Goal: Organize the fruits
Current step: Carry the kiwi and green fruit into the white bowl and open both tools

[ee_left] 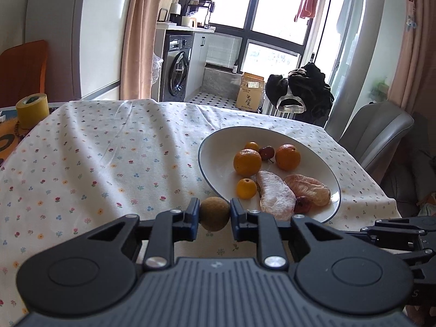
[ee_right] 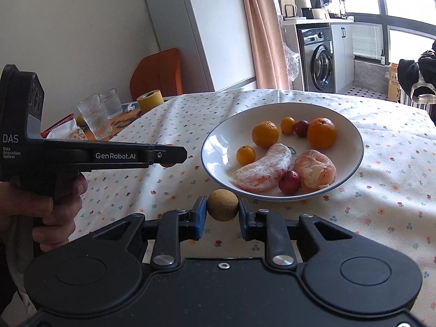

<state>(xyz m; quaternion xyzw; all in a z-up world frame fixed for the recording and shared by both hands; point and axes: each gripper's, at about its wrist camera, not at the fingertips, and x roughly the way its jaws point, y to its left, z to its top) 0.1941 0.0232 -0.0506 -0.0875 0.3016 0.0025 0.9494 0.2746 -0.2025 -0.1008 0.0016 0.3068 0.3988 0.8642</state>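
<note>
Left wrist view: the left hand-held gripper (ee_left: 214,214) is clamped on a brown longan (ee_left: 214,214) just short of the plate (ee_left: 215,147), which already holds oranges, kumquats, red dates and peeled segments.

Right wrist view: the right hand-held gripper (ee_right: 222,209) grips another longan (ee_right: 222,209) near the rim; both, I judge, remain to be placed.

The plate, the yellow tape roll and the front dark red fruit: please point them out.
plate (ee_right: 215,147), right wrist view, bare left inside
yellow tape roll (ee_left: 32,110), left wrist view, side
front dark red fruit (ee_right: 290,182), right wrist view, middle
</note>
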